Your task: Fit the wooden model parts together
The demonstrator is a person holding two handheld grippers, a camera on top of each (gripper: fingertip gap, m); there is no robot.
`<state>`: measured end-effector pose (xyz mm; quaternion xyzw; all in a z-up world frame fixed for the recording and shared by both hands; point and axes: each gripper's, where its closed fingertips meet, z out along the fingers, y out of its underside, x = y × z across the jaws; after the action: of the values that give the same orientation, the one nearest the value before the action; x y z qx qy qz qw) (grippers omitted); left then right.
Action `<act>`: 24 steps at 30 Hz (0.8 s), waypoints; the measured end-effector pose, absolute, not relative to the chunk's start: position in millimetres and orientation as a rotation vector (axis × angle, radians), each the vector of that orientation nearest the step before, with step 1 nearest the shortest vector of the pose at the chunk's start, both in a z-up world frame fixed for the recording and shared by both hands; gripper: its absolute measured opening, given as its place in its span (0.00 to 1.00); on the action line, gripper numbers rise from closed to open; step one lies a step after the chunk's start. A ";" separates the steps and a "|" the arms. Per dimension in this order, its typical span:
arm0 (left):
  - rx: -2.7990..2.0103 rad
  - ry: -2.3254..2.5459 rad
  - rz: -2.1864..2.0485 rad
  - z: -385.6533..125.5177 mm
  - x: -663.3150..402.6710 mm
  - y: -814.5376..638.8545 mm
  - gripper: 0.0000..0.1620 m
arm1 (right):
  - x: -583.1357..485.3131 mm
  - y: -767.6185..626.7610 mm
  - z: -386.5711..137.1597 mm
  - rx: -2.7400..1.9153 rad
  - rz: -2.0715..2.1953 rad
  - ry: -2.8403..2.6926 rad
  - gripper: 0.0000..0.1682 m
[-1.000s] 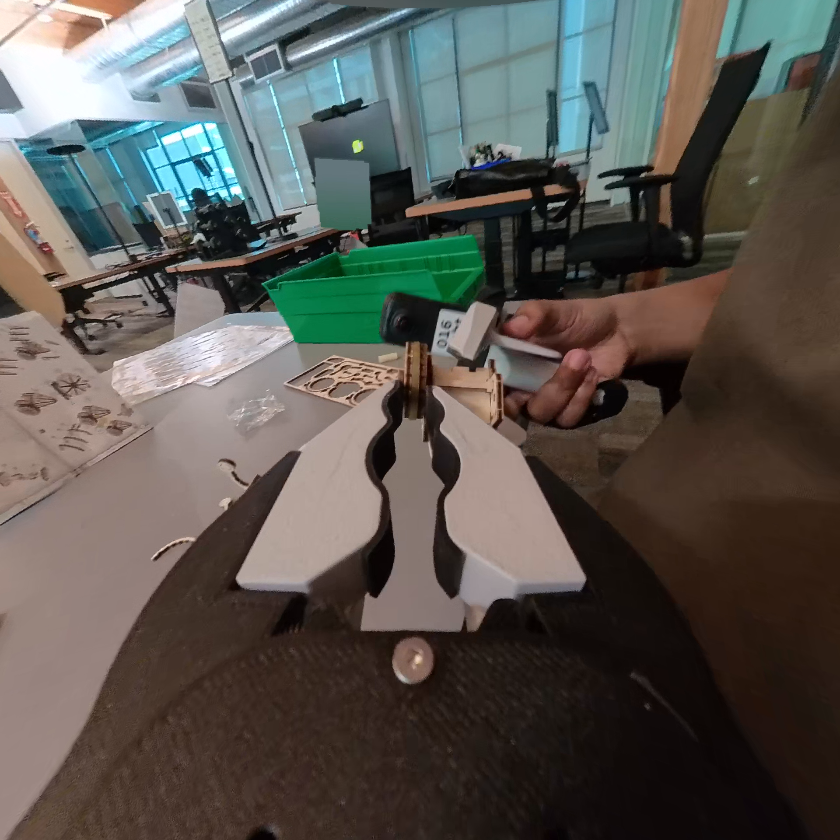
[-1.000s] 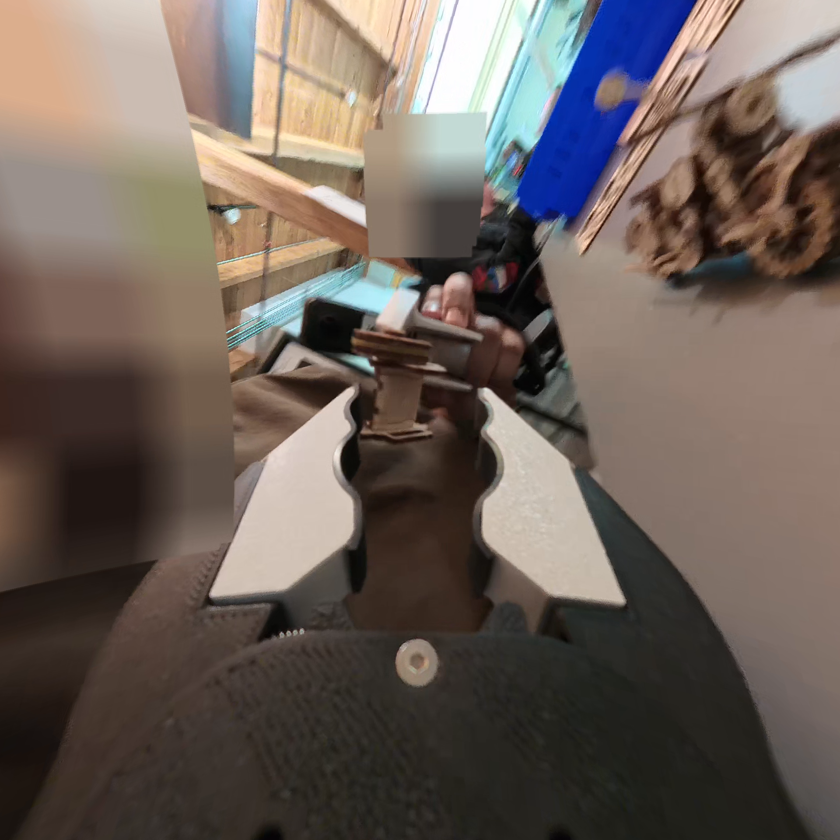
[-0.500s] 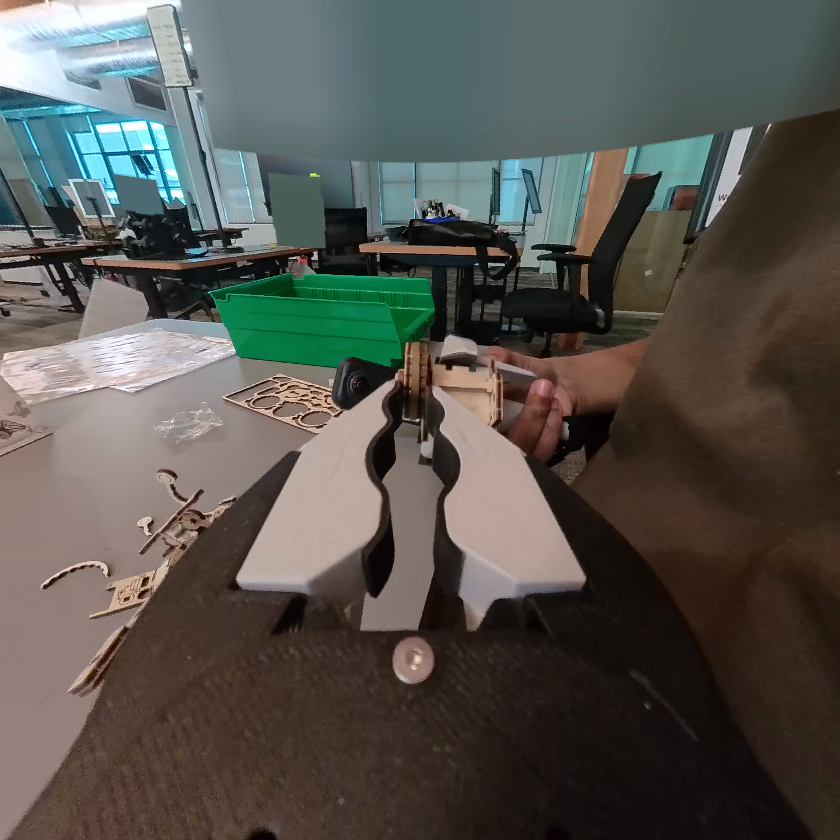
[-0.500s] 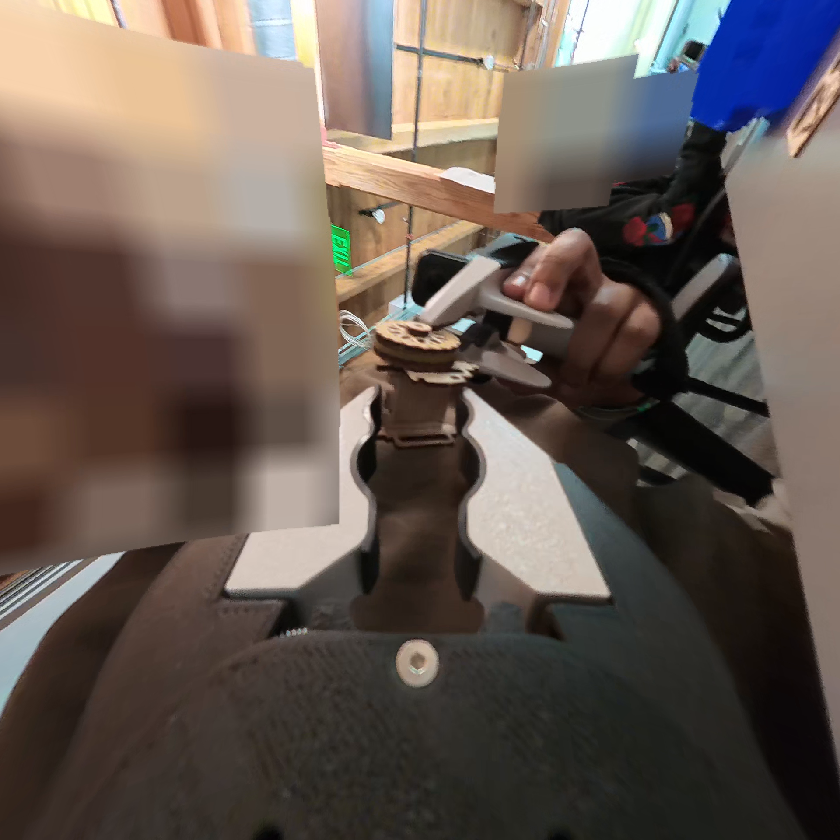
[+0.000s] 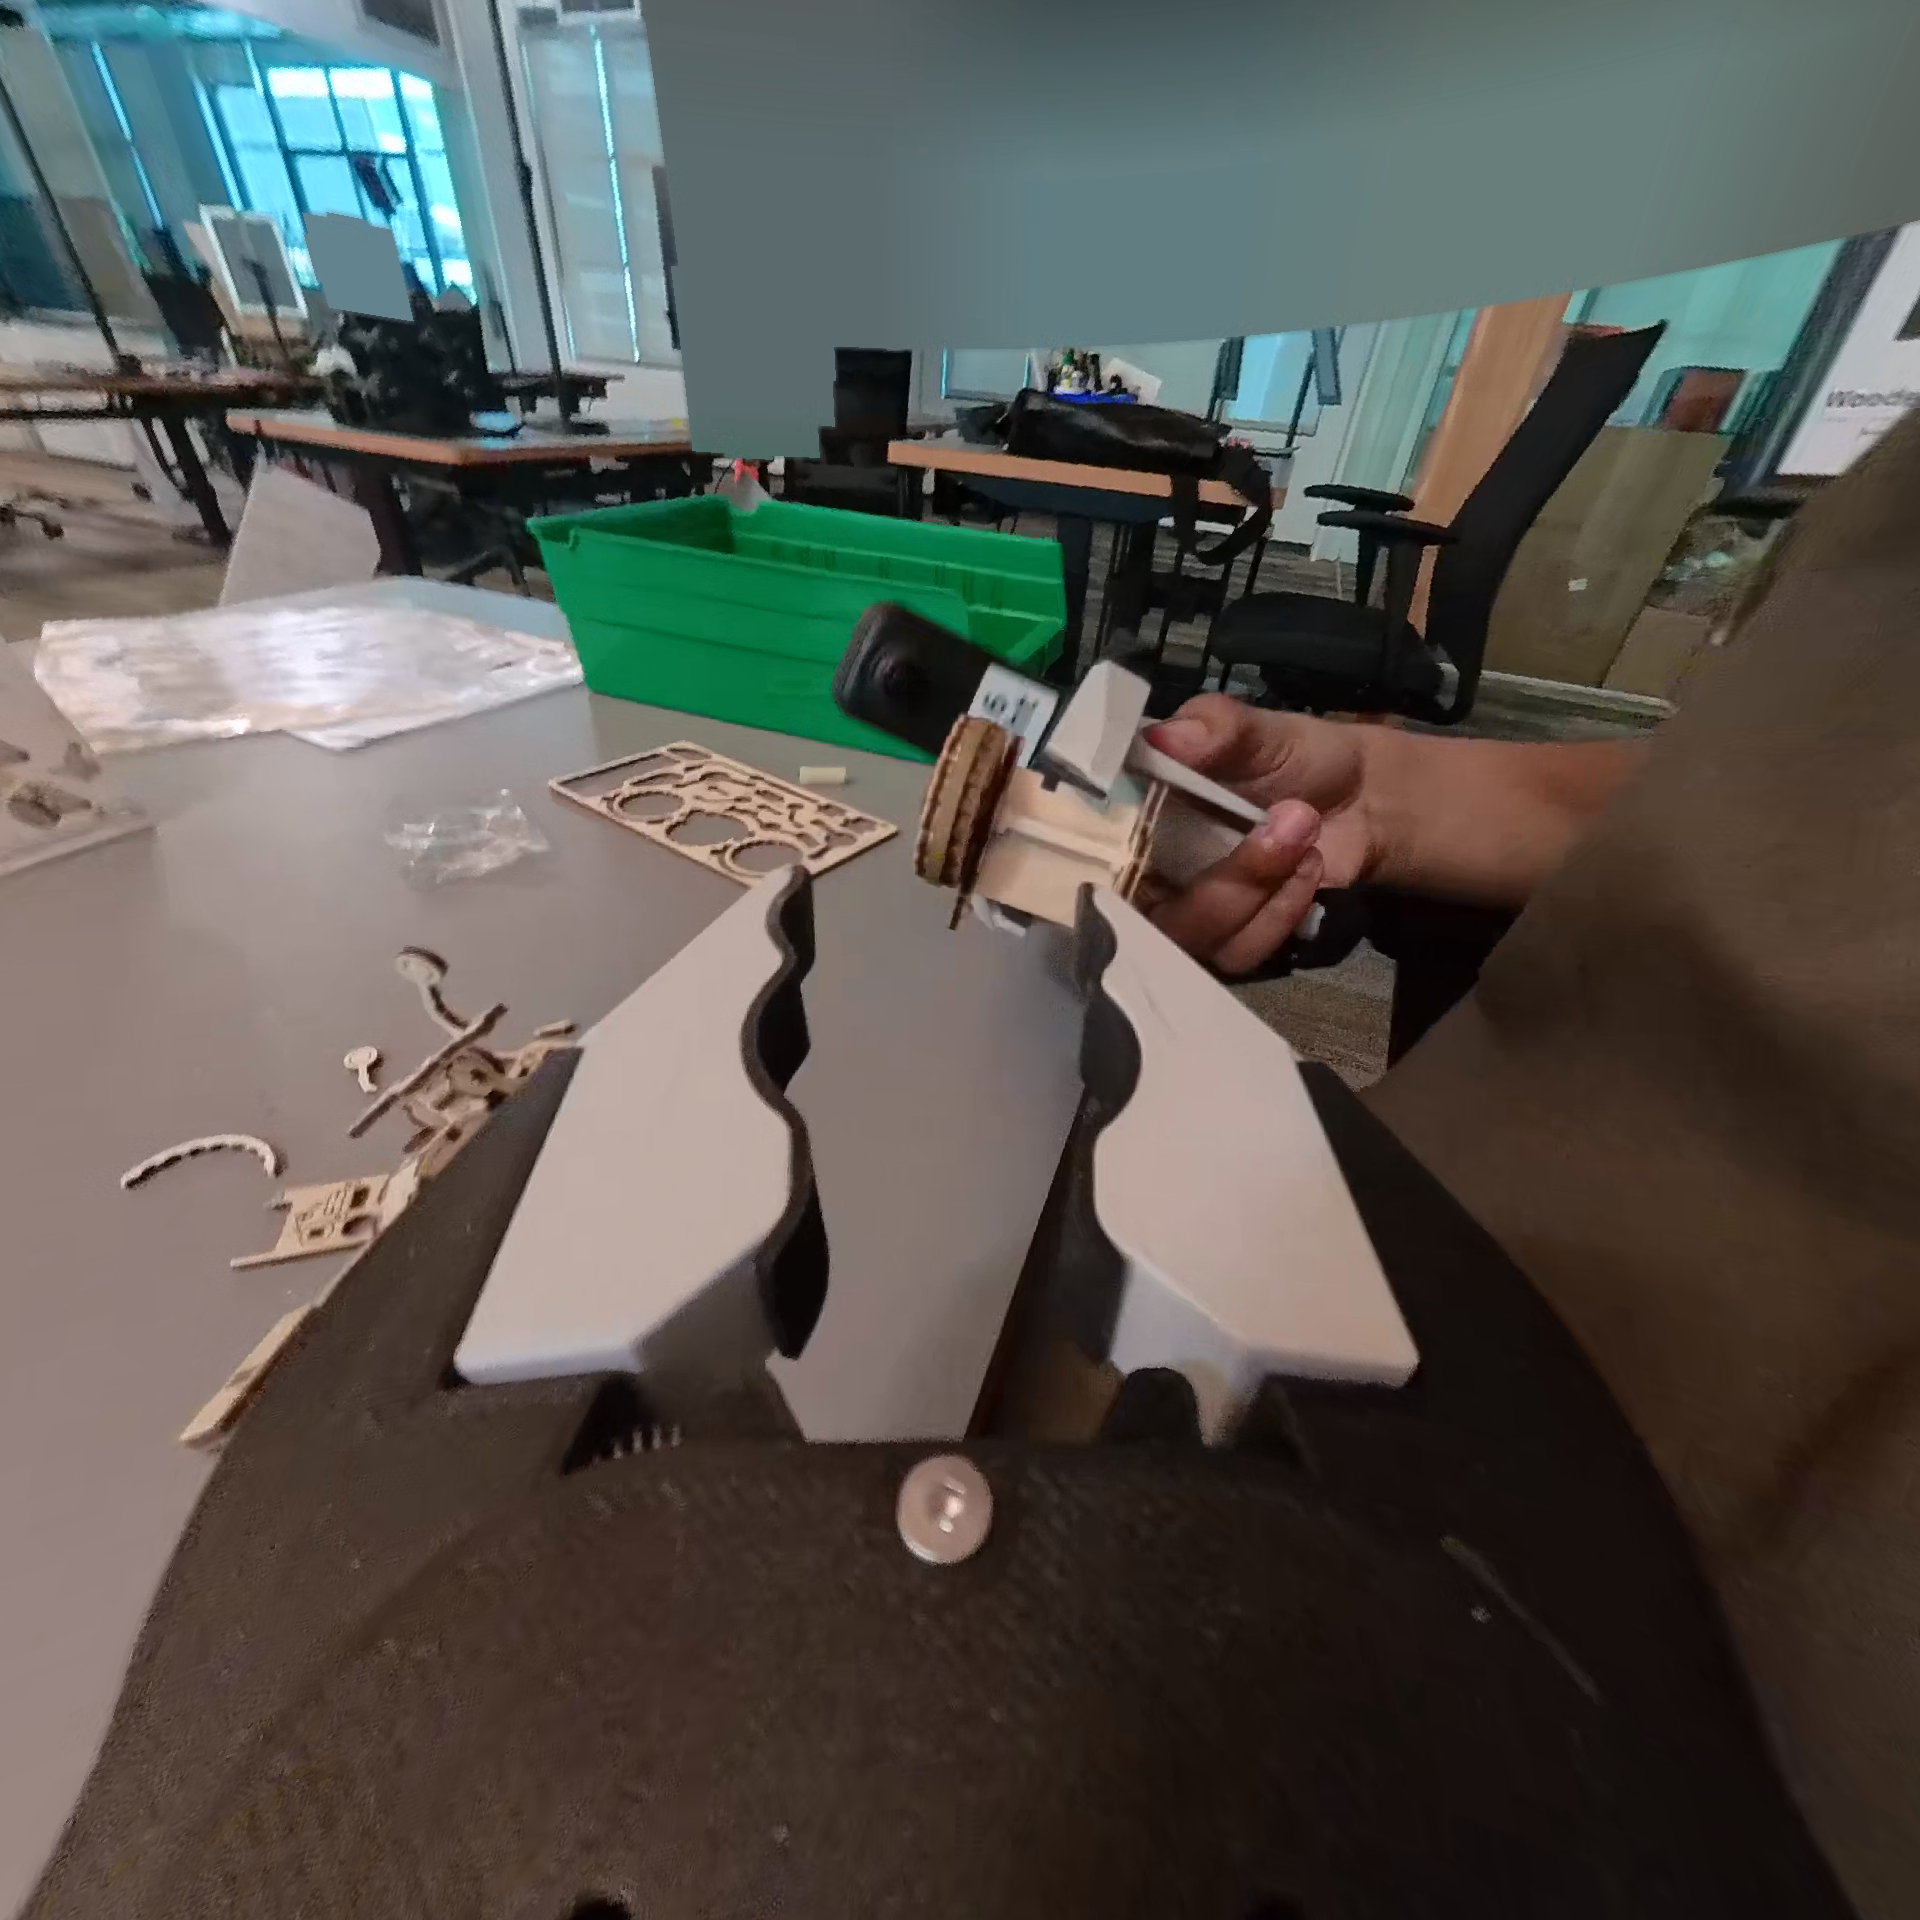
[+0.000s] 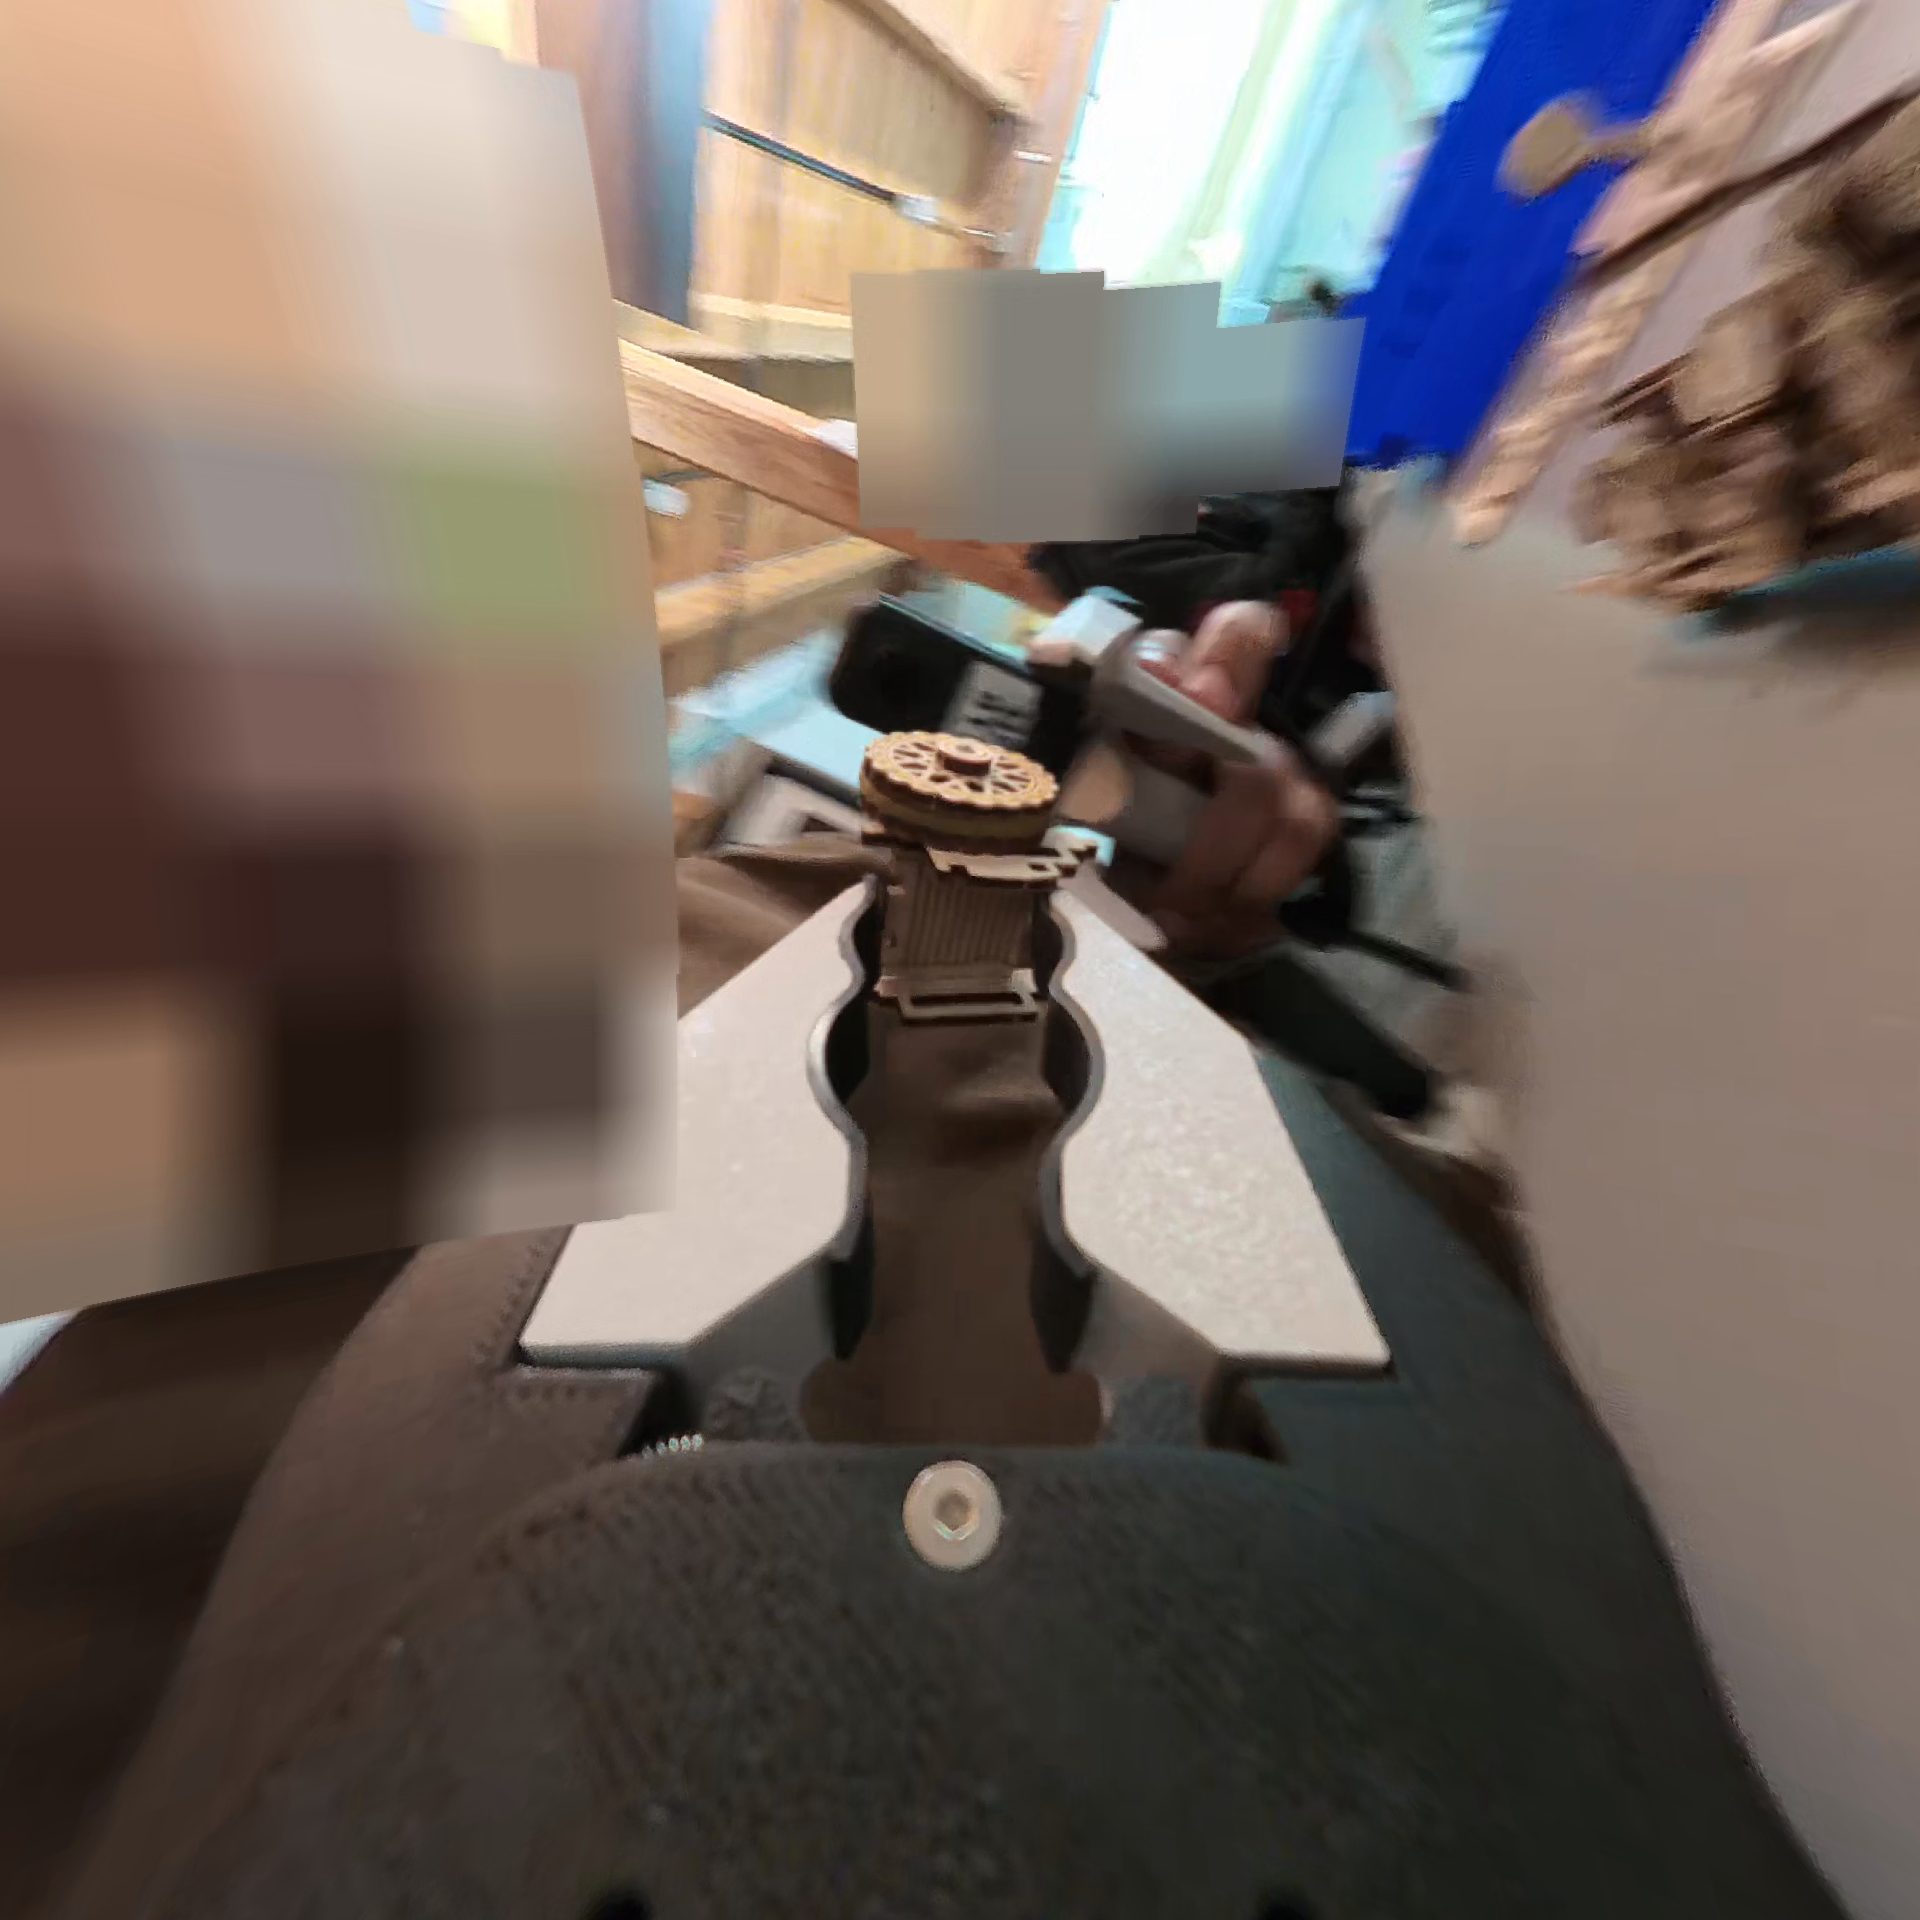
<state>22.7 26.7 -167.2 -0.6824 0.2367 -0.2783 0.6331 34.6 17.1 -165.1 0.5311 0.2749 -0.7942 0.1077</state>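
Observation:
A small wooden assembly (image 6: 961, 914), a ribbed block with a spoked wheel (image 6: 956, 790) on its end, sits between my right gripper's (image 6: 961, 920) fingers, which are shut on the block. In the left wrist view the same assembly (image 5: 1029, 842) shows held in the air over the grey table (image 5: 208, 987), with the wheel (image 5: 961, 821) facing left. My left gripper (image 5: 940, 904) is open and empty, its tips just below and on either side of the assembly. A hand (image 5: 1278, 831) holds the right gripper.
A green bin (image 5: 790, 623) stands at the back of the table. In front of it lie a punched-out wooden sheet (image 5: 727, 821), a clear bag (image 5: 468, 831) and plastic sheets (image 5: 291, 665). Several loose wooden parts (image 5: 436, 1081) lie at left. A blue bin (image 6: 1475, 229) shows in the blurred right wrist view.
My left gripper was shut on the wheel end and has opened and let go. My right gripper has closed on the wooden block and now carries the assembly alone.

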 end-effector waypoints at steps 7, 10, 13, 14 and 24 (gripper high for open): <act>-1.638 0.451 -0.667 -177.3 10.1 38.8 0.31 | 60.4 100.5 -233.7 2.675 -1.634 1.620 0.16; -1.652 0.447 -0.671 -179.7 9.7 39.8 0.31 | 85.1 135.1 -255.7 3.000 -1.062 1.846 0.16; -1.657 0.455 -0.678 -180.9 11.2 39.0 0.31 | 89.7 141.0 -266.0 3.059 -0.814 1.930 0.16; -1.658 0.457 -0.678 -181.0 11.4 38.7 0.31 | 89.5 142.2 -268.8 3.066 -0.762 1.953 0.16; -1.671 0.470 -0.667 -184.3 10.9 38.6 0.30 | 85.0 138.6 -276.4 3.028 -0.740 2.019 0.26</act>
<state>10.9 38.6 -184.3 -0.7204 0.2026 -0.2876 0.5978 85.0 138.6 -276.4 0.7822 0.5215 -0.1911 -0.2823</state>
